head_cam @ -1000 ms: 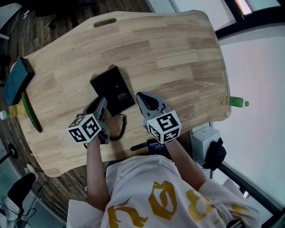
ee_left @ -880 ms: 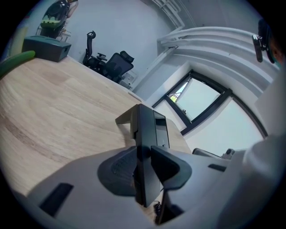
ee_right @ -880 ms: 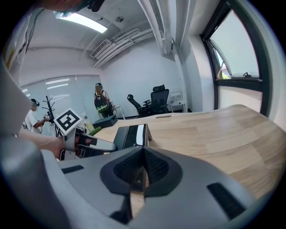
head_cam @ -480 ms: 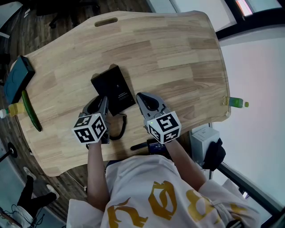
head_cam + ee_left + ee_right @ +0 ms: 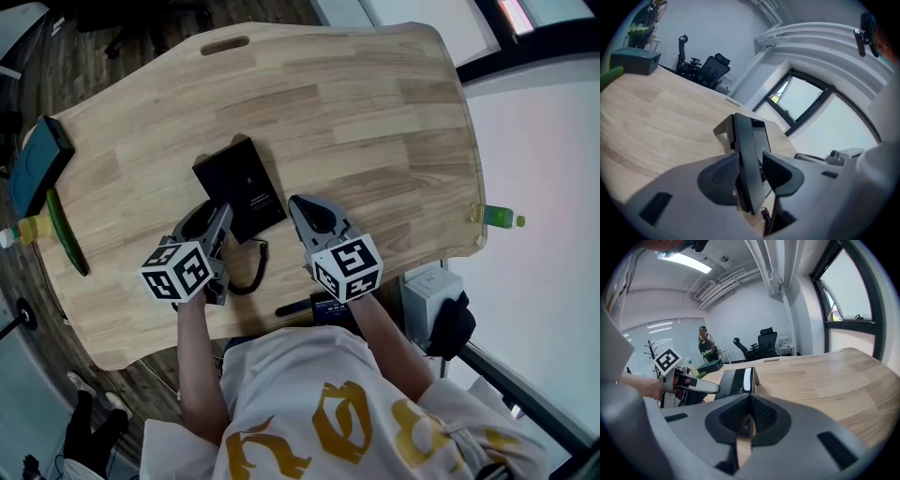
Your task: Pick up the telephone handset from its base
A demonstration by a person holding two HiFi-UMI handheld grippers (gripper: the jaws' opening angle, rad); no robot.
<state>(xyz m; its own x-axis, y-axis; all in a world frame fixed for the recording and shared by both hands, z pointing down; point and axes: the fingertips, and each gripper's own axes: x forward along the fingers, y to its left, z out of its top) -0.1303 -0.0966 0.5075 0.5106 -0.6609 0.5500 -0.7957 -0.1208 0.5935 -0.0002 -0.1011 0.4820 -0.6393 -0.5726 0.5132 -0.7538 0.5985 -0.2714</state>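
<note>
Wooden desk [image 5: 375, 103]: the telephone handset [image 5: 747, 140] is sitting against its base [image 5: 246, 187], between our left gripper [image 5: 749, 176] fingers, which are spreading. Our right gripper [image 5: 749, 420] fingers are pressing together, empty. Lifting now, we are risking the handset slipping out.

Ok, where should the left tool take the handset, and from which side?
Probably its near end, across the narrow sides, coming in from the near edge of the table along its length. The handset lies along the left side of the base, so both flanks are reachable there. The left tool straddles that end, jaws opening and not pressing.
</note>
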